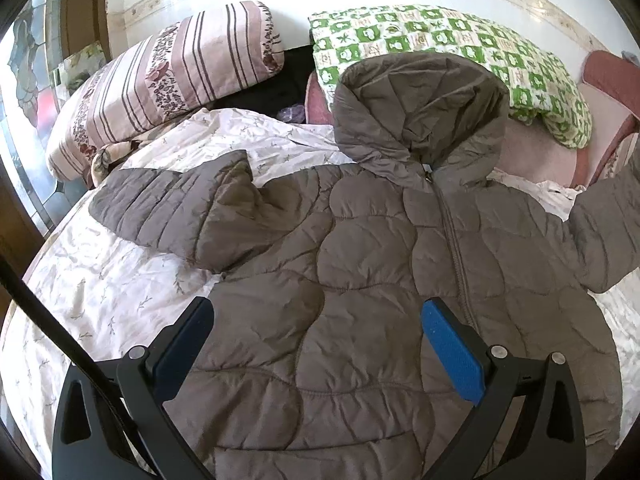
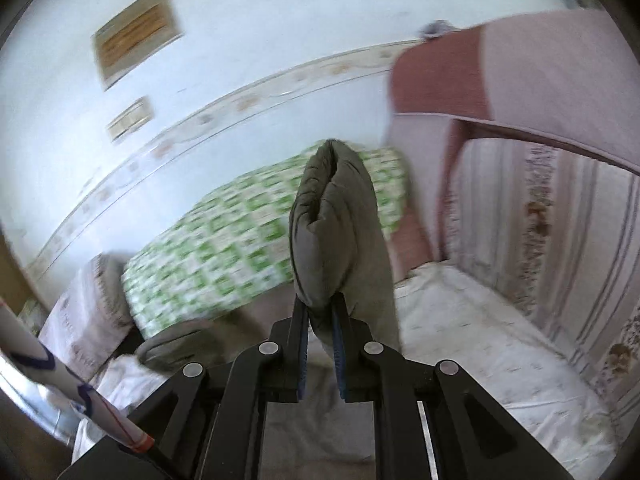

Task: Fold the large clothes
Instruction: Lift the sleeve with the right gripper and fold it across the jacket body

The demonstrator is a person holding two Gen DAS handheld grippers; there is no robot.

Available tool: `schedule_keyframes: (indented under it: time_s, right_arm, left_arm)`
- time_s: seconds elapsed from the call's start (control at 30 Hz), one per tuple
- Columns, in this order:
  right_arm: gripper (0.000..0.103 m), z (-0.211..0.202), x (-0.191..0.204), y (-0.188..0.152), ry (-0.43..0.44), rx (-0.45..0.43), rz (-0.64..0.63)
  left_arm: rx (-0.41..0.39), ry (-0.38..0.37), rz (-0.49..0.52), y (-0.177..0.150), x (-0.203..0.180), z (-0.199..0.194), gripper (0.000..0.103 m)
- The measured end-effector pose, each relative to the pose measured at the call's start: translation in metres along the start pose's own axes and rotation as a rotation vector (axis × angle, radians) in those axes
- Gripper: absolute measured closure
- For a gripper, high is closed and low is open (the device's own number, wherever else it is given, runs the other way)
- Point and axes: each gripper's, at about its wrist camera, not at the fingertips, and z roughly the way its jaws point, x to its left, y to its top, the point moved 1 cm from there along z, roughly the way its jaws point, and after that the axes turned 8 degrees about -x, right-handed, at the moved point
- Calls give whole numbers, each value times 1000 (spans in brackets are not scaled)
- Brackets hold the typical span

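A grey-brown quilted puffer jacket [image 1: 360, 260] is lying face up on the bed [image 1: 100, 288], zipped, its hood [image 1: 420, 112] pointing toward the far wall and resting against a green-and-white patterned quilt [image 1: 460, 44]. A striped pillow [image 1: 160, 76] is sitting at the far left. The jacket's left sleeve [image 1: 176, 208] is lying bent across the sheet, while the sleeve at the right [image 1: 608, 228] is rising off the bed toward the right edge of the left wrist view.

The jacket is looking light, soft and puffy, with a smooth shell that is probably slippery (so a shallow pinch could slide off). It will likely sag and swing rather than hold a crease, so the sleeve ends, the hem corners and the shoulder seams seem the sensible places to take hold, with the fabric bunched well in between the pads.

The left gripper [image 1: 318, 340] is hovering over the jacket's lower chest with its jaws standing wide apart, gripping nothing; whether the tips are brushing the fabric cannot be told.

The right gripper [image 2: 320, 312] is clamping tight on a padded fold of the jacket, apparently the sleeve end [image 2: 332, 232], which is bulging above the pads and standing clear of the bed. The background there is blurred.
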Motion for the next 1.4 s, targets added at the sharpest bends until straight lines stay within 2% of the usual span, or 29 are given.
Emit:
schedule_keyframes:
  time_s: [0.17, 0.33, 0.6, 0.8, 0.93, 1.07, 1.23, 1.3, 1.4]
  right_arm:
    - [91, 4, 67, -32, 116, 57, -51]
    - [91, 16, 118, -67, 212, 116, -90]
    - [91, 52, 172, -127, 316, 249, -116]
    - [91, 94, 193, -186, 342, 376, -122]
    - [91, 118, 202, -237, 357, 467, -136]
    - [91, 131, 209, -277, 375, 532, -154]
    - [85, 135, 216, -302, 406, 586, -172]
    - [74, 133, 216, -304, 437, 607, -165]
    - [70, 123, 214, -297, 476, 600, -177]
  left_arm:
    - [-1, 5, -30, 2, 14, -4, 0]
    - [4, 13, -58, 3, 29, -4, 0]
    - [14, 37, -91, 1, 47, -1, 0]
    - [28, 54, -100, -1, 55, 5, 0]
    - [42, 72, -113, -3, 61, 9, 0]
    - [48, 83, -131, -4, 67, 12, 0]
    - [55, 88, -136, -3, 65, 16, 0]
    - [57, 87, -135, -3, 63, 18, 0]
    - [61, 85, -134, -2, 60, 21, 0]
